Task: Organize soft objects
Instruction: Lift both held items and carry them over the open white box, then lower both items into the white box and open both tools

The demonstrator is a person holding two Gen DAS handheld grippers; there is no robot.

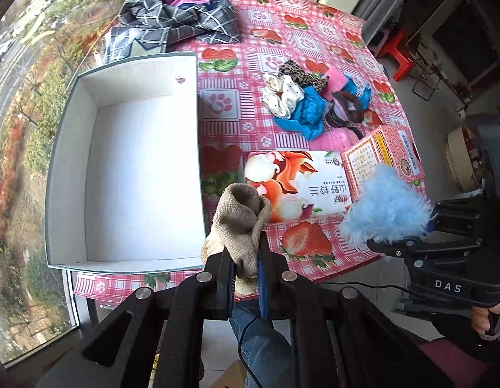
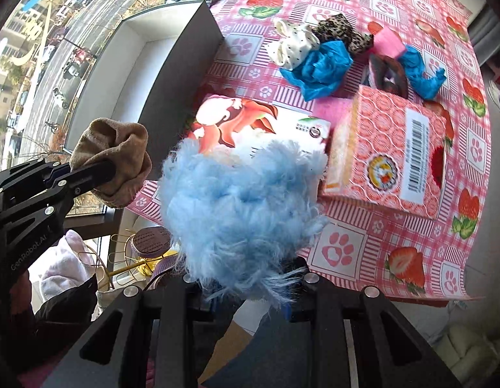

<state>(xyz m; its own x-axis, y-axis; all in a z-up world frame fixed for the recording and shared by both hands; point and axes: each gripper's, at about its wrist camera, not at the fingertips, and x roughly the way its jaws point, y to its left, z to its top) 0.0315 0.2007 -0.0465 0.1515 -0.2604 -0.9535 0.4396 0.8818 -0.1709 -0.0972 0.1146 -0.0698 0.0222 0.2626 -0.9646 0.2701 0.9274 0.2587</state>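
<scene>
A beige sock (image 1: 241, 223) is pinched in the left claw (image 1: 246, 268), held above the near edge of the table (image 1: 314, 32), just to the right of the near right corner of the open white box (image 1: 136, 161). A fluffy light-blue piece (image 2: 240, 207) is clamped in the right claw (image 2: 250, 291), to the right of the sock, over the near table edge and in front of a squirrel-printed carton (image 1: 298, 181). A pink patterned carton (image 2: 395, 148) lies just to the right of that one. Farther back on the strawberry tablecloth, a heap of small soft items (image 1: 314, 97) sits together: a dotted white piece, a leopard-print piece, blue crumpled pieces and a pink one. At the far left corner lies a dark checked cloth (image 1: 178, 19). The box holds nothing visible.
</scene>
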